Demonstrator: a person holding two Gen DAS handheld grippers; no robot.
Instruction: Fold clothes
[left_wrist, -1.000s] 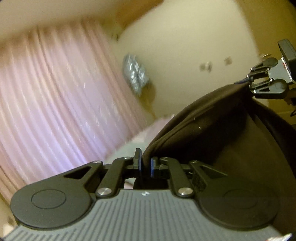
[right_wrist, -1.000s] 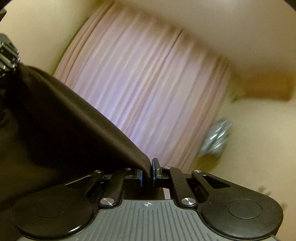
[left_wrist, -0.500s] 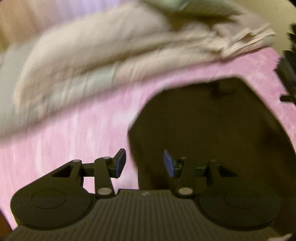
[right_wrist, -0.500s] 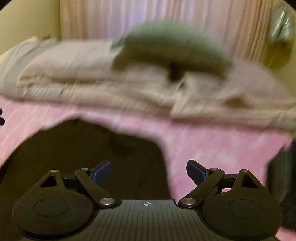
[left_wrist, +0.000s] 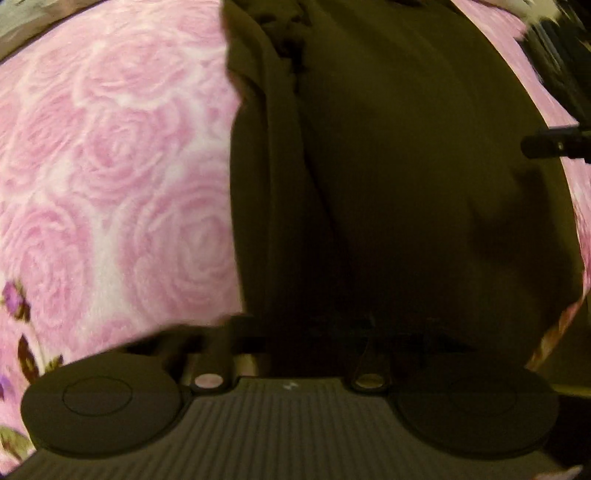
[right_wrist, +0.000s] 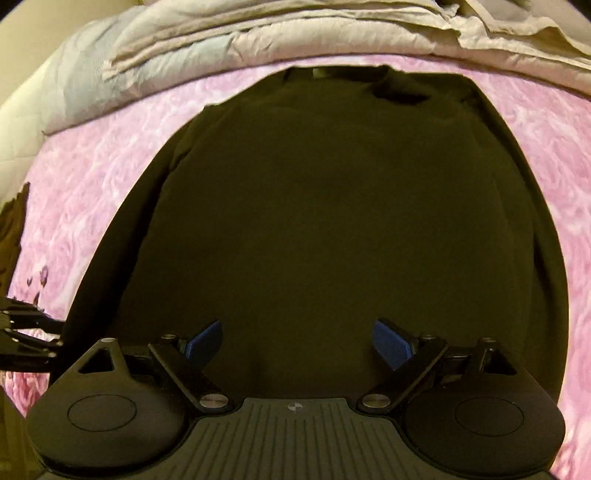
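Pink rose-print bedspread (left_wrist: 110, 177): working surface, bare on the left, flat enough for folding.

Left gripper (left_wrist: 295, 332): low over near hem of garment, fingers lost in dark blur; closed together; whether cloth is pinched cannot be told.

Dark brown garment (right_wrist: 332, 221): spread flat on the bedspread, collar at far end, hem nearest, laid out square for a first fold.

Right gripper (right_wrist: 295, 339): jaws wide apart, blue pads (right_wrist: 388, 341) clear of the cloth, nothing held; poised above hem, probably to take a new hold.

Beige duvet (right_wrist: 258, 40): bunched beyond collar, out of the way.
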